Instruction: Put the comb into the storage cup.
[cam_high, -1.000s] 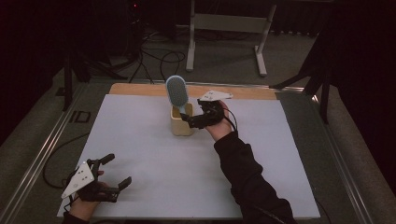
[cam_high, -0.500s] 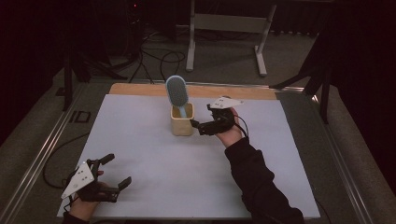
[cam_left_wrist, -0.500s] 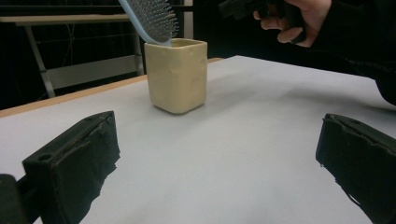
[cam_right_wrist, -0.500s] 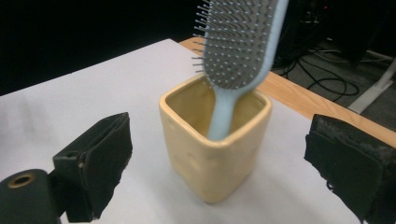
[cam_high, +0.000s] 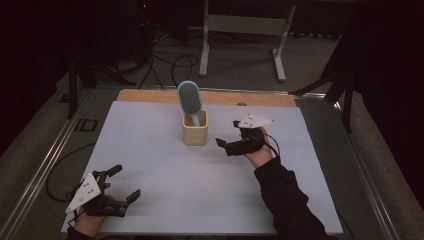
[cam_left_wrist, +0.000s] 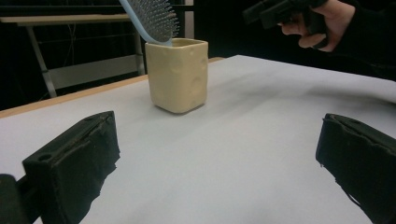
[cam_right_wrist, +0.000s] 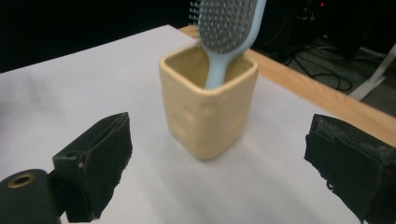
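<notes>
While the pale yellow cup (cam_high: 195, 129) stands upright toward the far middle of the white desk (cam_high: 150, 150), a light blue hairbrush (cam_high: 189, 99) sits handle-down inside it, its bristled head rising above the rim and leaning against the far edge. The right claw (cam_high: 223, 144) hovers just to the right of the cup with its jaws spread wide and empty, apart from the cup, which the right gripper view shows between the jaws but farther off. The left claw (cam_high: 125, 182) rests at the near left corner of the desk, well apart from the cup, jaws likewise open and holding nothing.
</notes>
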